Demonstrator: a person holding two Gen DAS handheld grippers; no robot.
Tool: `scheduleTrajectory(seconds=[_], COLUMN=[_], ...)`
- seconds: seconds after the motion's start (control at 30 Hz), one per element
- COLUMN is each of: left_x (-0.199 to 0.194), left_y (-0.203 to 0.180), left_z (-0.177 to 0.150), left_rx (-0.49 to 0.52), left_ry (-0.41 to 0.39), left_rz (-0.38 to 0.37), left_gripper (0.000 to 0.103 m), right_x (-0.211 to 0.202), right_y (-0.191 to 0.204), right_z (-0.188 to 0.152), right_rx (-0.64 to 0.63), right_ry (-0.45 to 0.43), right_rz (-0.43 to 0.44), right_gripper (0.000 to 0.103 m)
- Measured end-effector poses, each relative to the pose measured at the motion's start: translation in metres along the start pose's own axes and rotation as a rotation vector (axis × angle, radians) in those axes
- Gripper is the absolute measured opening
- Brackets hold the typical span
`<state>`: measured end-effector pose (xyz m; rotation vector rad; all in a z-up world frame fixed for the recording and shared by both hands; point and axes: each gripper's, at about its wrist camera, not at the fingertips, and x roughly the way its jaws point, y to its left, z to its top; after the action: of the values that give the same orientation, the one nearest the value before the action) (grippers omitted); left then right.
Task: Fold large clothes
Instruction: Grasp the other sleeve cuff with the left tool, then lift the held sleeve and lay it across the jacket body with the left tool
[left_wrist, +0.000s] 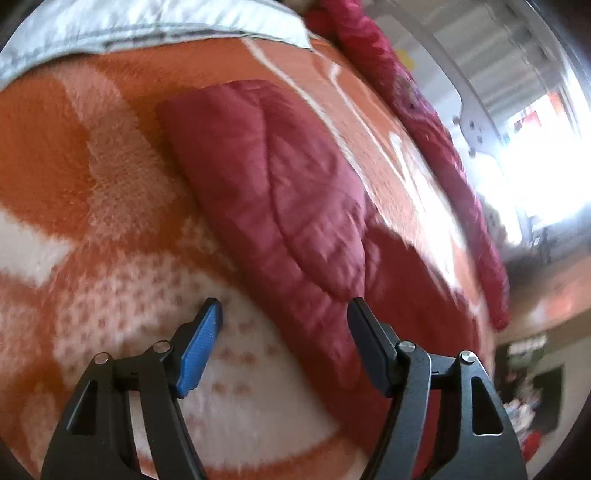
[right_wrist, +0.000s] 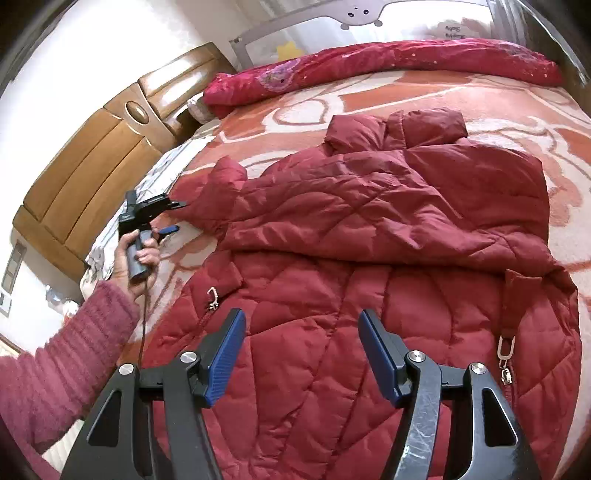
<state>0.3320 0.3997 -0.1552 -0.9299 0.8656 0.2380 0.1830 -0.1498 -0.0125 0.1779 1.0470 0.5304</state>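
Observation:
A dark red quilted puffer jacket (right_wrist: 369, 221) lies spread on the orange-and-white blanket (right_wrist: 554, 122), its collar towards the far side. Its upper part is bunched over the lower body. My right gripper (right_wrist: 301, 317) hovers open just above the jacket's lower front, with nothing between its blue pads. In the right wrist view, a hand holds my left gripper (right_wrist: 179, 216) at the bed's left side, close to the end of the jacket's sleeve (right_wrist: 225, 173). In the left wrist view the left gripper (left_wrist: 284, 302) stands open over the blanket (left_wrist: 110, 184), the sleeve (left_wrist: 266, 177) lying just beyond its fingertips, ungripped.
A wooden headboard (right_wrist: 92, 162) stands at the left. A rolled red quilt (right_wrist: 369, 59) lies along the bed's far edge, with a grey bed rail (right_wrist: 332, 14) behind it. White bedding (left_wrist: 147, 22) borders the blanket. A pink knitted sleeve (right_wrist: 55, 350) reaches in from lower left.

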Motion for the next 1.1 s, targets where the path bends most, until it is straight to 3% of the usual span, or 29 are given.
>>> scheduleTrajectory(seconds=[0.1,0.3,0.33,0.4,0.47,0.57,0.87,1.1], left_x=[0.003,0.011,0.012,0.016,0.018,0.006,-0.07,-0.099], left_y=[0.007,-0.002,-0.004,-0.007,-0.007,-0.015,-0.082,-0.143], left_z=[0.011,0.023,0.024,0.024,0.024,0.022,-0.025,-0.069], left_rx=[-0.062,-0.039,-0.031,-0.008,0.02,0.054,0.248,0.376], left_ry=[-0.019,-0.047,-0.053,-0.046,-0.025,-0.048,-0.138,-0.16], left_rz=[-0.061,-0.018,-0.008,0.01,0.006,-0.008,-0.171,-0.26], left_gripper=[0.082,0.079,0.073,0.033,0.015,0.008,0.005,0.005], right_x=[0.0,-0.002,-0.002,-0.003,-0.005,-0.005,-0.006,-0.015], right_y=[0.001,0.0,-0.001,-0.002,-0.003,-0.004,-0.005,-0.009], right_z=[-0.002,-0.006,-0.006,-0.008,-0.009,-0.009,-0.009,-0.012], right_rx=[0.009,0.006,0.011,0.019,0.019,0.016,0.03,0.043], right_ry=[0.012,0.017,0.017,0.016,0.016,0.011,-0.002,-0.028], right_rz=[0.01,-0.003,-0.003,-0.007,-0.007,-0.01,0.014,0.017], right_gripper=[0.065,0.065,0.065,0.065,0.065,0.065,0.065,0.065])
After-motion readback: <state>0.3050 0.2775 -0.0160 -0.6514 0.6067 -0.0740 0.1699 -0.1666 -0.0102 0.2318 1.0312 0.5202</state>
